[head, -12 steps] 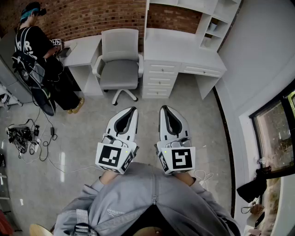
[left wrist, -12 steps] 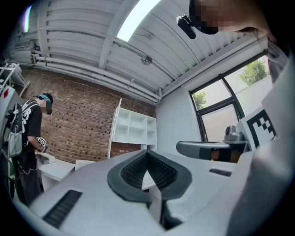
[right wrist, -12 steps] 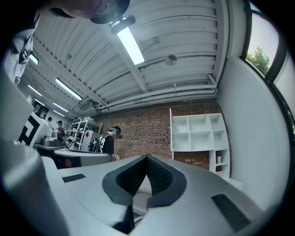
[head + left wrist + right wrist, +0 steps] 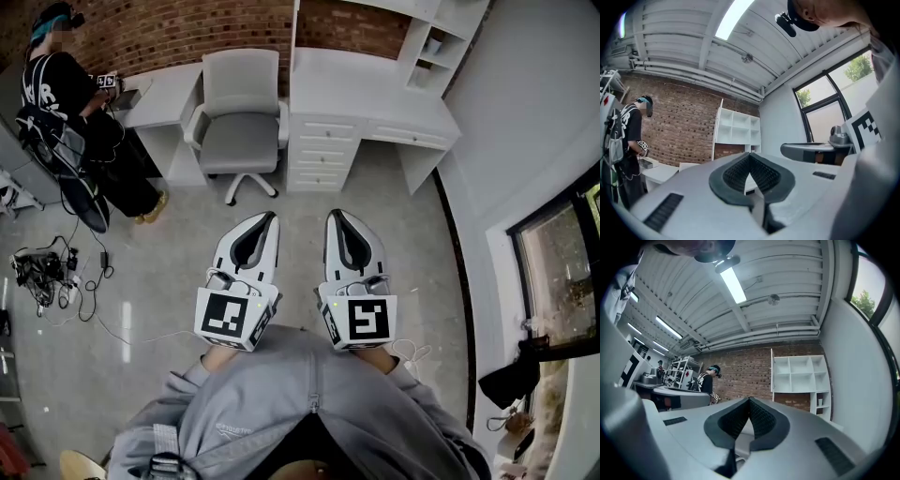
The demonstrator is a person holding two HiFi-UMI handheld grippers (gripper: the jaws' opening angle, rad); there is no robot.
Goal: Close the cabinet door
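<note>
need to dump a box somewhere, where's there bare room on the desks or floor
The white desk top right of the chair is bare. The floor in front of its drawers is open too. Crowded: the left desk at the end where a person stands, and the cables on the floor at left.

The white wooden cabinet [image 4: 366,94] with stacked drawers [image 4: 322,161] stands upright against the brick wall [image 4: 187,33] — drawers shut flush — its door not discernible.
</note>
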